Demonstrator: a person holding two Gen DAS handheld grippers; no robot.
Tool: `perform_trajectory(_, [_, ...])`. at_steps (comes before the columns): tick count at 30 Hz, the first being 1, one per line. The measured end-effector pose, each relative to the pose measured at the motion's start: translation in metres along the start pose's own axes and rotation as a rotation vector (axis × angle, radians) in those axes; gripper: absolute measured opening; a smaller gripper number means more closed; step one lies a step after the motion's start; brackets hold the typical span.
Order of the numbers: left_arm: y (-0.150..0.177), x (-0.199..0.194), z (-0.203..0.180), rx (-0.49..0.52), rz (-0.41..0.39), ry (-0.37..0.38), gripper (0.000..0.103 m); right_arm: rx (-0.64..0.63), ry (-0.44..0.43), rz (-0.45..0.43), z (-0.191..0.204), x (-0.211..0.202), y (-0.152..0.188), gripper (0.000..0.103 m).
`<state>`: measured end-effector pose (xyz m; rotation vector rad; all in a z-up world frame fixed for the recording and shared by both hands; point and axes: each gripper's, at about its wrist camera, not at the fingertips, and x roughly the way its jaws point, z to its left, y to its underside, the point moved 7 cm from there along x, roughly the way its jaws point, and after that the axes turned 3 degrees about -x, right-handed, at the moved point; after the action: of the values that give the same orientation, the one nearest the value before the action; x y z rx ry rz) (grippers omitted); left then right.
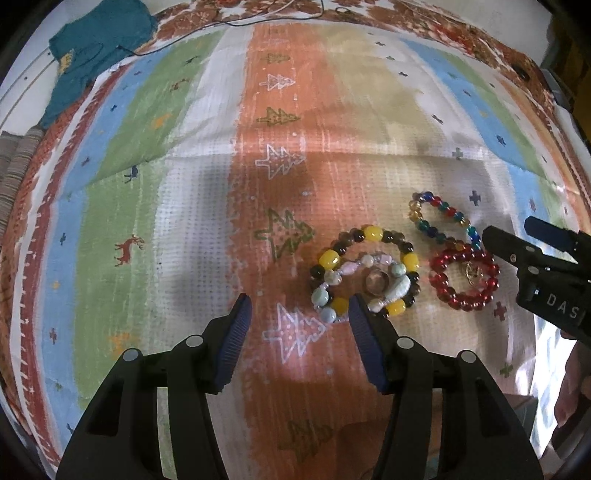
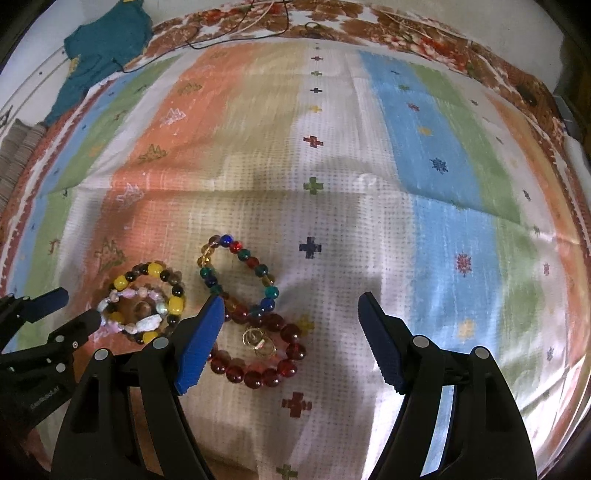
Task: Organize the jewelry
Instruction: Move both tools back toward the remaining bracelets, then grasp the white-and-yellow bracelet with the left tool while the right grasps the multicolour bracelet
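Observation:
A yellow-and-dark bead bracelet (image 1: 369,233) (image 2: 155,270) lies on the striped cloth, ringing a pale pastel bracelet (image 1: 397,290) (image 2: 147,323) and a ring (image 1: 375,282) (image 2: 141,306). A multicoloured bead bracelet (image 1: 437,206) (image 2: 255,264) lies to its right. A red bead bracelet (image 1: 463,302) (image 2: 258,373) holds gold earrings (image 1: 472,272) (image 2: 258,341) inside it. My left gripper (image 1: 300,312) is open and empty, just left of the yellow bracelet. My right gripper (image 2: 291,306) is open and empty above the red bracelet; it also shows in the left wrist view (image 1: 511,232).
A striped cloth (image 1: 184,184) (image 2: 424,166) with tree and cross motifs covers the surface. A teal garment (image 1: 96,48) (image 2: 107,44) lies at the far left corner, with a thin black cable (image 1: 229,22) (image 2: 236,37) along the far edge.

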<state>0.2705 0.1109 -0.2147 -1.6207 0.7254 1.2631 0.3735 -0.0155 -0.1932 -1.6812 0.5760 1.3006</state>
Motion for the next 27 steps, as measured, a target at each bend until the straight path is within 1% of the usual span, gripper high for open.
perform_trajectory(4, [-0.004, 0.006, -0.002, 0.003, 0.003, 0.011, 0.051, -0.006, 0.008, 0.011, -0.001, 0.007, -0.003, 0.075])
perform_trajectory(6, [-0.004, 0.009, -0.002, 0.002, 0.009, 0.013, 0.045, -0.01, 0.016, 0.019, -0.002, 0.012, -0.005, 0.075])
perform_trajectory(8, [-0.004, 0.011, -0.004, 0.008, 0.015, 0.017, 0.043, -0.012, 0.022, 0.019, -0.003, 0.015, -0.006, 0.074])
perform_trajectory(9, [-0.004, 0.013, -0.005, 0.014, 0.019, 0.019, 0.038, -0.011, 0.017, 0.024, -0.002, 0.018, -0.006, 0.073])
perform_trajectory(11, [-0.003, 0.017, -0.007, 0.028, 0.029, 0.018, 0.031, -0.016, 0.009, 0.033, -0.001, 0.022, -0.007, 0.064])
perform_trajectory(15, [-0.003, 0.02, -0.007, 0.032, 0.03, 0.016, 0.024, -0.023, -0.001, 0.049, 0.003, 0.03, -0.007, 0.055])
perform_trajectory(16, [-0.003, 0.02, -0.007, 0.029, 0.032, 0.02, 0.023, -0.024, -0.005, 0.053, 0.003, 0.032, -0.006, 0.051])
perform_trajectory(17, [-0.002, 0.02, -0.007, 0.027, 0.035, 0.024, 0.021, -0.025, -0.011, 0.056, 0.004, 0.033, -0.005, 0.044])
perform_trajectory(18, [-0.002, 0.02, -0.008, 0.028, 0.038, 0.031, 0.014, -0.029, -0.008, 0.056, 0.005, 0.035, -0.005, 0.038])
perform_trajectory(19, [-0.002, 0.02, -0.008, 0.027, 0.041, 0.041, 0.009, -0.035, -0.002, 0.054, 0.005, 0.036, -0.004, 0.035])
perform_trajectory(21, [-0.001, 0.019, -0.009, 0.025, 0.041, 0.04, 0.009, -0.047, 0.001, 0.051, 0.006, 0.037, -0.003, 0.023])
perform_trajectory(23, [-0.001, 0.018, -0.01, 0.029, 0.04, 0.034, 0.009, -0.047, -0.018, 0.052, 0.008, 0.037, -0.002, 0.013])
perform_trajectory(27, [-0.004, 0.011, -0.008, 0.022, 0.022, 0.029, 0.009, -0.058, -0.012, 0.039, 0.01, 0.033, -0.001, 0.011])
